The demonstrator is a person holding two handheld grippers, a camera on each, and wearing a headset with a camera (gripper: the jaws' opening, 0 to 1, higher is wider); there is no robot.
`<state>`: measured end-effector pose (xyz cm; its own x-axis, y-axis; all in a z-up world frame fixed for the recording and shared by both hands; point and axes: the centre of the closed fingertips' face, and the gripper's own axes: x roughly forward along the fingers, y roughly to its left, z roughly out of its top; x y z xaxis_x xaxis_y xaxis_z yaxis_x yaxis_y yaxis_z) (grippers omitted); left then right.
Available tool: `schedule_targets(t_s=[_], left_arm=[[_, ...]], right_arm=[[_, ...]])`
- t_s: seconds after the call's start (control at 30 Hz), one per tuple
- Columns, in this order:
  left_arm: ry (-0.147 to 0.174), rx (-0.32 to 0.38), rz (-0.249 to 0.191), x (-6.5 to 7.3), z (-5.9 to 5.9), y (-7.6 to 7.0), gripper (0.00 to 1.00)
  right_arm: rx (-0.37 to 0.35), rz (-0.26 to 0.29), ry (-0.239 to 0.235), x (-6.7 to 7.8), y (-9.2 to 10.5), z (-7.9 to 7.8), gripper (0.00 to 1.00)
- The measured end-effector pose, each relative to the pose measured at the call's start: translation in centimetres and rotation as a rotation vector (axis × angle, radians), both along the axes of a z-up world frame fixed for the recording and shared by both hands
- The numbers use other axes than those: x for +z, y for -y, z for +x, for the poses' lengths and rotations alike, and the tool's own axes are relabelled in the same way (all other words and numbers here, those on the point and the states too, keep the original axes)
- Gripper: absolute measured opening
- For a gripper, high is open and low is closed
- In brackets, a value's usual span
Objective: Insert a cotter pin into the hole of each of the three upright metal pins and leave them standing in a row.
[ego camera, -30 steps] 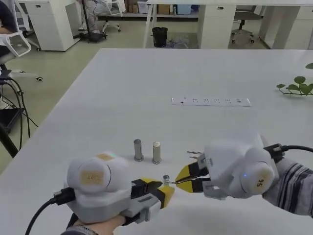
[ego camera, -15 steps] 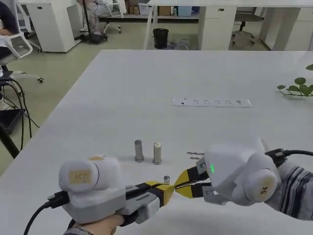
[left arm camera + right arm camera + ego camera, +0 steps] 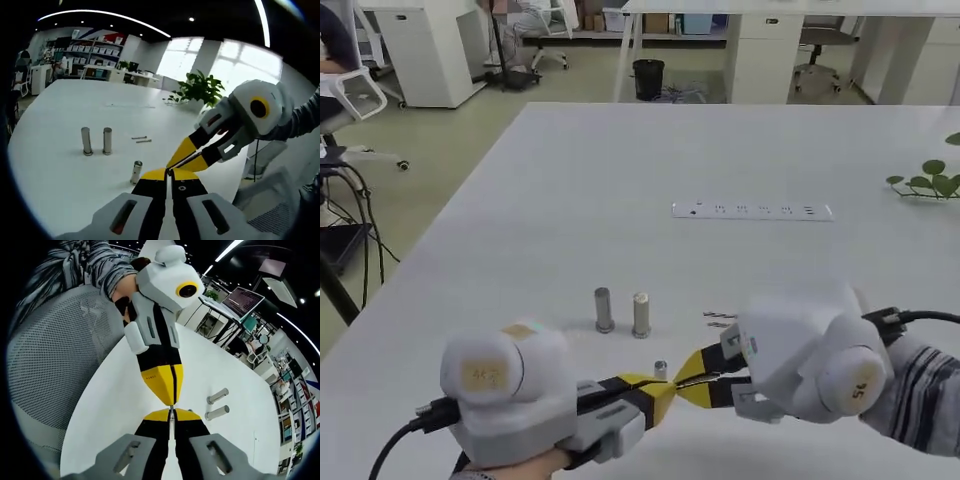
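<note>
Two upright metal pins (image 3: 604, 308) (image 3: 640, 313) stand side by side on the white table (image 3: 620, 180); they show again as pins (image 3: 86, 141) (image 3: 107, 140) in the left gripper view. A third metal pin (image 3: 660, 369) (image 3: 136, 171) stands nearer me, just behind the gripper tips. My right gripper (image 3: 692, 384) (image 3: 171, 413) is shut on a thin cotter pin (image 3: 184, 160). My left gripper (image 3: 656, 393) (image 3: 170, 173) is shut, tip to tip with the right one. Whether it grips the cotter pin's end I cannot tell.
Two loose cotter pins (image 3: 718, 318) (image 3: 140, 139) lie right of the upright pins. A white power strip (image 3: 752, 208) lies further back. A plant (image 3: 930, 175) sits at the right edge. Desks, chairs and a bin stand beyond the table.
My left gripper has come forward and right until its tips meet the right gripper's tips. The right gripper has sunk slightly. The metal pins have not moved.
</note>
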<state>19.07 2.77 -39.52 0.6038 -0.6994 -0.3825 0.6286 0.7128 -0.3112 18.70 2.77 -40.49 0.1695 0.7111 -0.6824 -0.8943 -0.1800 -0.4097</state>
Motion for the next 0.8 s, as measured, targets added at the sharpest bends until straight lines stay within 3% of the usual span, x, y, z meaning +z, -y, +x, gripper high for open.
schedule_targets(t_s=[0.13,0.3,0.43,0.47,0.8], left_arm=[[0.05,-0.046,0.062,0.2,-0.2,0.2,0.0],[0.13,-0.146,0.164,0.2,-0.6,0.6,0.0],[0.168,-0.194,0.171,0.6,-0.9,1.1,0.0],[0.186,-0.219,0.209,0.5,-1.0,1.1,0.0],[0.235,-0.303,0.292,0.2,-1.4,1.3,0.0]], right_arm=[[-0.019,-0.009,0.004,-0.1,0.3,0.3,0.0],[-0.038,0.009,-0.046,-0.1,0.6,0.1,0.01],[-0.034,0.002,-0.066,-0.4,0.7,-0.3,0.0],[-0.035,0.003,-0.07,-0.4,0.7,-0.3,0.0],[-0.034,-0.014,-0.1,-0.7,1.0,-0.8,0.0]])
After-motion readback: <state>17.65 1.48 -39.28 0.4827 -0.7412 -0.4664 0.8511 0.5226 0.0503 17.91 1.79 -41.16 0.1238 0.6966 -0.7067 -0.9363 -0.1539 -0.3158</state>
